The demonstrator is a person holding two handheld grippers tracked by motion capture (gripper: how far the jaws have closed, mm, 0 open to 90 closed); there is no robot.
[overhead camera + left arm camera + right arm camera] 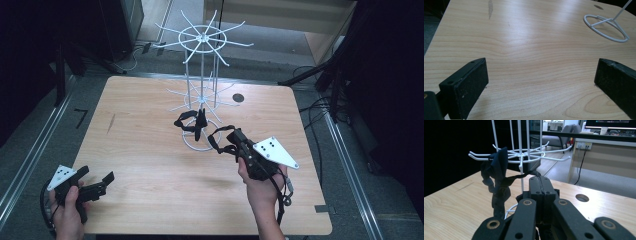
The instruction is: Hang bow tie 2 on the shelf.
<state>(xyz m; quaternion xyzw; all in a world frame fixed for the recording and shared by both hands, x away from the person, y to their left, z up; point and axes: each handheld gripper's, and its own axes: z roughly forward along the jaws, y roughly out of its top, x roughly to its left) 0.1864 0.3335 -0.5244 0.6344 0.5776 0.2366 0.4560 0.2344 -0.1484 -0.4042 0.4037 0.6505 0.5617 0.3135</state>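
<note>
While the right gripper (540,182) pinches the black strap (499,185) just ahead of its tips, the strap drapes over a rack (202,95) hook, likely being hung there. The left gripper (541,82) waits released, well aside.

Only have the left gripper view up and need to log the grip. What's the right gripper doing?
Observer: The right gripper is shut, pinching one end of a black strap close to the white wire rack.
Operator: Is the strap on the rack or loose?
Observer: On it. Its far part is draped over one of the lower hooks and hangs beside the pole.
Operator: Anything on the top hooks?
Observer: No, the upper tier is bare in the high view.
</note>
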